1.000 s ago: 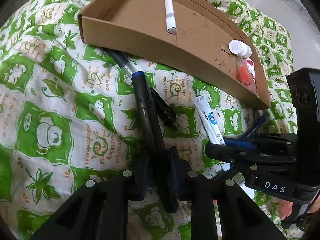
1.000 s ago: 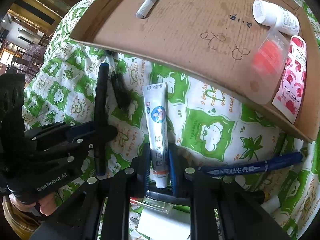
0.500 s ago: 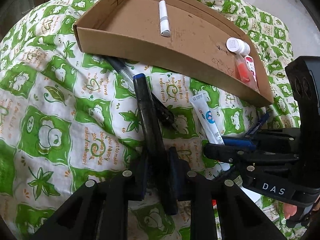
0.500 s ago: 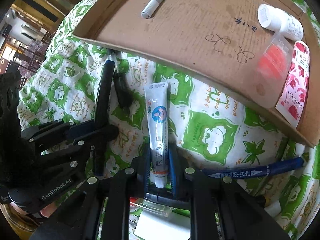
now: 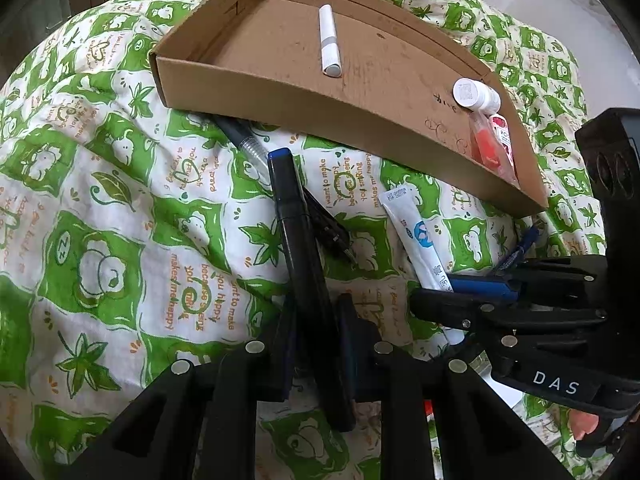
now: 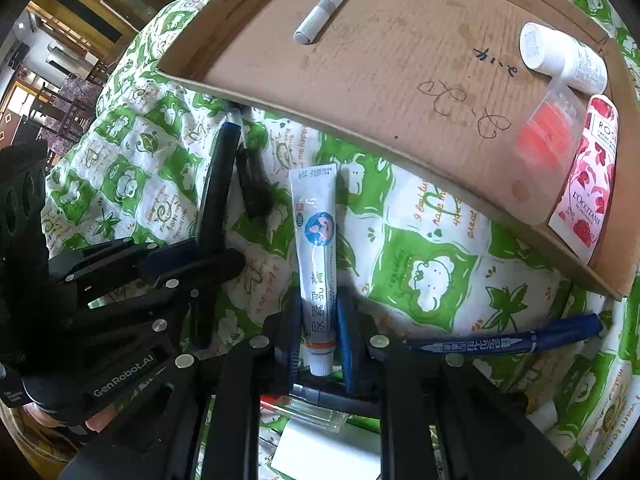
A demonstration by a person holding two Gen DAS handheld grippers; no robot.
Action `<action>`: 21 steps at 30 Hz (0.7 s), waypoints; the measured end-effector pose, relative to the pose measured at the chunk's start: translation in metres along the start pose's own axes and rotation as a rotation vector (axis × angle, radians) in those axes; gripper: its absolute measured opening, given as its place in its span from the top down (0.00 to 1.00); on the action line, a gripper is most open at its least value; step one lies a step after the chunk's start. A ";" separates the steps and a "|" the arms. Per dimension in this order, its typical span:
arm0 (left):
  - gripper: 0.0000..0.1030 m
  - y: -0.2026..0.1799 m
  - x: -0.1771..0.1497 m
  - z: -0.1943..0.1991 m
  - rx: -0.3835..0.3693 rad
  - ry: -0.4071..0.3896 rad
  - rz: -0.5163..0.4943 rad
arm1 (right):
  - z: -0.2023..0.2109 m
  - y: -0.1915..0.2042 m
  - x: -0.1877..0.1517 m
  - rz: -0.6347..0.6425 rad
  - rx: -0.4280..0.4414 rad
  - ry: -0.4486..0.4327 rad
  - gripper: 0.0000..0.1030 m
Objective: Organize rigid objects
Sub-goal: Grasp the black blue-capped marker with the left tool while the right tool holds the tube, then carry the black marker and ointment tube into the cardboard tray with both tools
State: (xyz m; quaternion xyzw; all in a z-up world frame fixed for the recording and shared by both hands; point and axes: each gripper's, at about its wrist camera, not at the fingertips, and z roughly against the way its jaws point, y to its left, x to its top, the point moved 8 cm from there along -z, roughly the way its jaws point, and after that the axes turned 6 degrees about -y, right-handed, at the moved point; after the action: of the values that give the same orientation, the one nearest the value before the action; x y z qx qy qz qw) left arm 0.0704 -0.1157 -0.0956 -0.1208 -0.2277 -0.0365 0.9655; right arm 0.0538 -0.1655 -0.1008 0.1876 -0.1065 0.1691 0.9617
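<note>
left hand-held gripper clamps a black marker; right hand-held gripper clamps a white ointment tube, both seemingly lifted and aimed ahead at the cardboard tray for dropping in.

Green-and-white checks all over the bedsheet, with green leaves, white cartoon bears and orange lettering. The cardboard tray is plain brown, black pen scribbles on its floor. In it, a white stick with a grey band, a white bottle, a clear pouch glowing orange-red, and a white tube patterned with pink-red roses. On the sheet, a black marker with a blue end, a white ointment tube with a blue roundel and orange band, and a dark blue marker with white print. The left gripper and right gripper are black, their pads blue.
</note>
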 end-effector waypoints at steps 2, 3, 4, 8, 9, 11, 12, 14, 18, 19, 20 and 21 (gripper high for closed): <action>0.81 0.000 0.000 0.000 -0.001 0.001 0.005 | 0.000 -0.002 0.000 -0.008 0.005 0.002 0.85; 0.81 0.000 0.000 0.001 -0.002 0.001 0.008 | 0.000 -0.002 0.000 -0.012 0.009 0.003 0.85; 0.81 0.000 0.000 0.000 -0.004 0.003 0.013 | 0.001 -0.003 0.000 -0.015 0.012 0.003 0.85; 0.80 0.005 0.003 -0.004 -0.009 0.012 0.045 | -0.002 -0.005 0.001 -0.022 0.020 0.008 0.85; 0.80 0.007 0.004 -0.006 -0.009 0.013 0.051 | -0.003 -0.006 0.001 -0.029 0.025 0.008 0.85; 0.80 0.009 0.005 -0.008 -0.008 0.006 0.054 | -0.006 -0.008 0.004 -0.041 0.036 0.004 0.85; 0.81 0.010 0.006 -0.008 -0.007 0.000 0.051 | -0.006 -0.009 0.004 -0.048 0.042 0.000 0.85; 0.82 0.010 0.006 -0.007 -0.007 -0.008 0.046 | -0.006 -0.009 0.004 -0.050 0.047 -0.001 0.85; 0.84 0.012 0.009 0.004 -0.025 -0.020 0.060 | -0.002 -0.004 0.003 -0.007 0.031 -0.008 0.85; 0.85 0.012 0.010 0.007 -0.029 -0.024 0.062 | -0.001 -0.003 0.003 -0.002 0.033 -0.008 0.85; 0.85 0.014 0.011 0.011 -0.033 -0.030 0.066 | 0.000 -0.001 0.002 0.001 0.043 -0.007 0.85; 0.85 0.015 0.013 0.015 -0.036 -0.037 0.071 | 0.002 0.001 0.001 0.002 0.054 -0.006 0.85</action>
State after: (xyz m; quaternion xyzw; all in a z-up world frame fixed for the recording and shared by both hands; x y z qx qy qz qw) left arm 0.0772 -0.0974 -0.0799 -0.1471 -0.2403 -0.0040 0.9595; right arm 0.0543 -0.1649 -0.0982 0.2138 -0.1050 0.1722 0.9558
